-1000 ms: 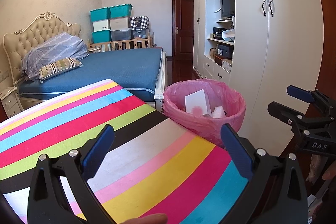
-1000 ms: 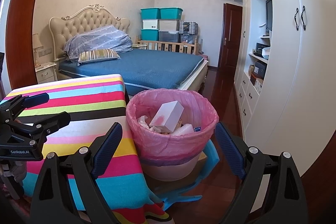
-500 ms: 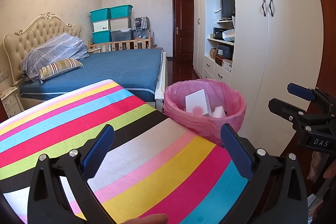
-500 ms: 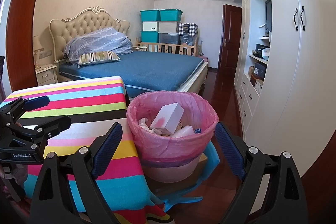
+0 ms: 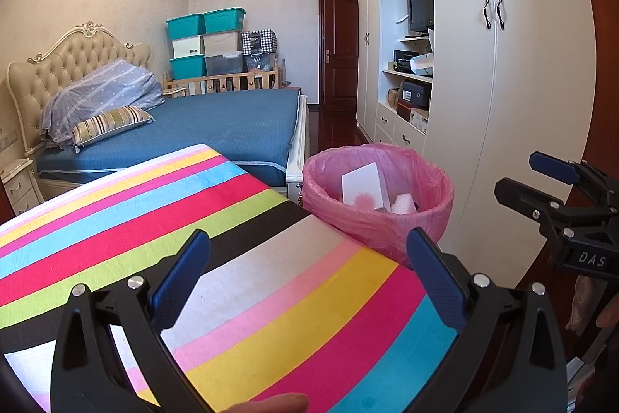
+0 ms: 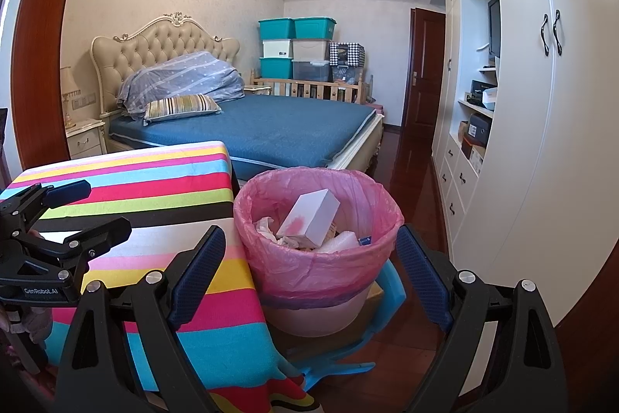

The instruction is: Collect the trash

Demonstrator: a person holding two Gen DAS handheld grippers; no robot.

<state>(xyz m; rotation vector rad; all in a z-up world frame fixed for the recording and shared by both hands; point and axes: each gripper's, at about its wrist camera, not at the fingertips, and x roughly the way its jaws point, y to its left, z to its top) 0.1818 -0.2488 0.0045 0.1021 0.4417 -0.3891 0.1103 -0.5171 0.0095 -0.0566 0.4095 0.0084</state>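
- Change over the last second: almost none. In both wrist views the framing has shifted only slightly; the bin and its contents lie as they did, and both grippers remain wide apart and empty.
- Left gripper (image 5: 307, 279): jaws spread, nothing between them, held over the striped table (image 5: 216, 227).
- Right gripper (image 6: 311, 275): jaws spread, empty, facing the bin (image 6: 315, 250) from the near side.
- Meaning for the task (judgement): no trash shows on the visible table top or in either gripper, so the collecting appears finished or nearly so; this reads as a pause, or a look for any piece left over.
- Bin: a pale tub lined with a thin pink bag folded over its rim, standing on the floor just beside the table's corner, between table and wardrobe (image 5: 503, 95).
- Contents: a white box (image 6: 309, 217) with a pink smudge lies tilted on top; crumpled paper (image 6: 267, 225) and a white foam piece (image 6: 340, 242) sit around it. The bin looks roughly half full.
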